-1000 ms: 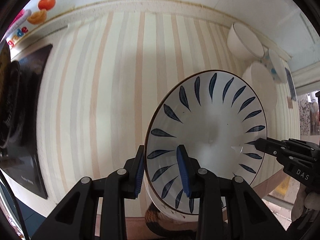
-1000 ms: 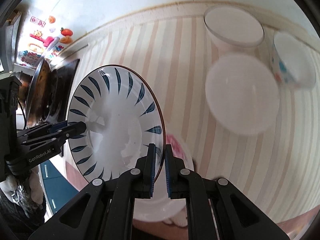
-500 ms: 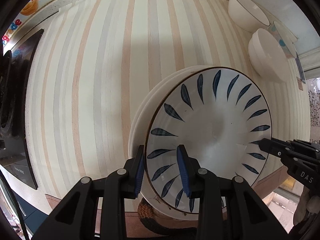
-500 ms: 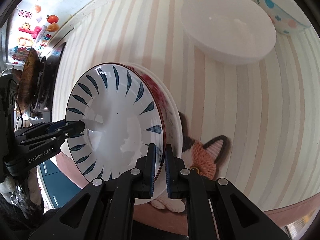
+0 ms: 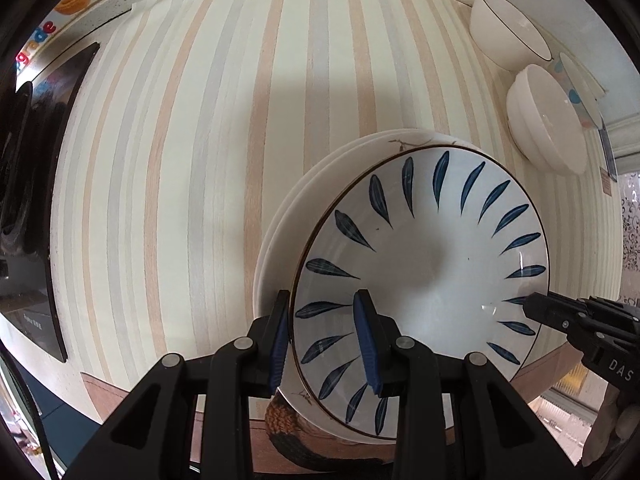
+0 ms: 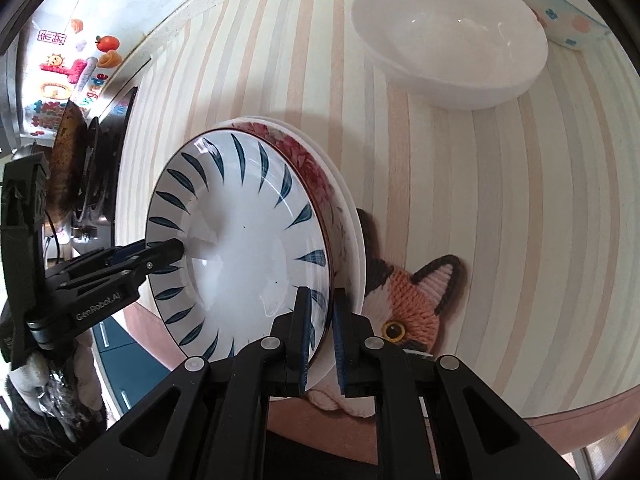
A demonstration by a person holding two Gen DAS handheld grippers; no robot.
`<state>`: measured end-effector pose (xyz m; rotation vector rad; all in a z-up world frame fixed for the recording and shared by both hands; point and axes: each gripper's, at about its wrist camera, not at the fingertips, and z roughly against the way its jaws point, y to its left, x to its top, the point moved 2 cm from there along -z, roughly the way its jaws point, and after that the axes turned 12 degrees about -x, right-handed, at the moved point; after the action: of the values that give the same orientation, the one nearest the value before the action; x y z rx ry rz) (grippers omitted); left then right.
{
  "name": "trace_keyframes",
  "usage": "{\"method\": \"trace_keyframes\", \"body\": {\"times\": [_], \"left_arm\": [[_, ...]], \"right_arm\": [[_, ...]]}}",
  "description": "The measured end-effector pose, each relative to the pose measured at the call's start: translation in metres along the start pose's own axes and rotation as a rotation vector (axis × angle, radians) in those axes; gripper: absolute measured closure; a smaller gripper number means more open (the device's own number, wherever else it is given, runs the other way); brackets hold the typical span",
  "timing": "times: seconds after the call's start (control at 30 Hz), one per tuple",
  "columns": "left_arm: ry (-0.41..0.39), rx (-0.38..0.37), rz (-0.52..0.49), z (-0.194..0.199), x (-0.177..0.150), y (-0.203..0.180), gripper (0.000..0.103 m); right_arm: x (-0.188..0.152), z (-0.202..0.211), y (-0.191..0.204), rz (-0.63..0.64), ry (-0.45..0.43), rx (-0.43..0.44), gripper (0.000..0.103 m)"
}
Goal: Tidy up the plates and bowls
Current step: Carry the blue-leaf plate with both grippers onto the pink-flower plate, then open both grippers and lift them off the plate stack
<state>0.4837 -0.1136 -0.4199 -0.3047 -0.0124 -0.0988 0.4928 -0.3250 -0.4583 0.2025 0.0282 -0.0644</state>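
Note:
Both grippers hold a white plate with blue leaf marks (image 5: 424, 272) by opposite rims. It also shows in the right wrist view (image 6: 240, 240). My left gripper (image 5: 324, 340) is shut on its near rim. My right gripper (image 6: 322, 332) is shut on the other rim. The plate sits low over a stack of white plates (image 5: 288, 216), whose top one has red flowers (image 6: 316, 168). A white bowl (image 6: 452, 44) and a dotted bowl (image 6: 560, 12) stand behind; a black-rimmed bowl (image 5: 508, 28) stands at the far right.
The striped counter (image 5: 200, 160) ends at a wall behind. A black cooktop (image 5: 28, 208) with a pan (image 6: 68, 160) lies to the left. A knitted cat mat (image 6: 412, 300) lies under the plate stack near the front edge.
Both grippers have lowered the blue-leaf plate toward the plate stack, which has come into view beneath it. The grips have not changed.

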Motion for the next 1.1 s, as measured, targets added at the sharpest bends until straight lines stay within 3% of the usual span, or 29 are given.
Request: {"method": "trace_keyframes", "body": {"times": [0.43,0.67,0.8,1.1], "left_arm": [[-0.048,0.004,0.050,0.018,-0.009,0.017,0.074],[-0.151,0.031,-0.017,0.067,-0.039,0.004,0.074],[-0.205,0.026,-0.045,0.104,-0.068,-0.004,0.074],[-0.306,-0.027,-0.117,0.177,-0.121,-0.026,0.074]], "right_arm": [[-0.005,0.013,-0.007,-0.006,-0.023,0.034,0.090],[-0.020,0.041,0.004,-0.006,-0.091,-0.037,0.090],[-0.044,0.068,0.022,0.009,-0.158,-0.083,0.090],[-0.116,0.147,0.064,-0.008,-0.299,-0.046,0.089]]}}
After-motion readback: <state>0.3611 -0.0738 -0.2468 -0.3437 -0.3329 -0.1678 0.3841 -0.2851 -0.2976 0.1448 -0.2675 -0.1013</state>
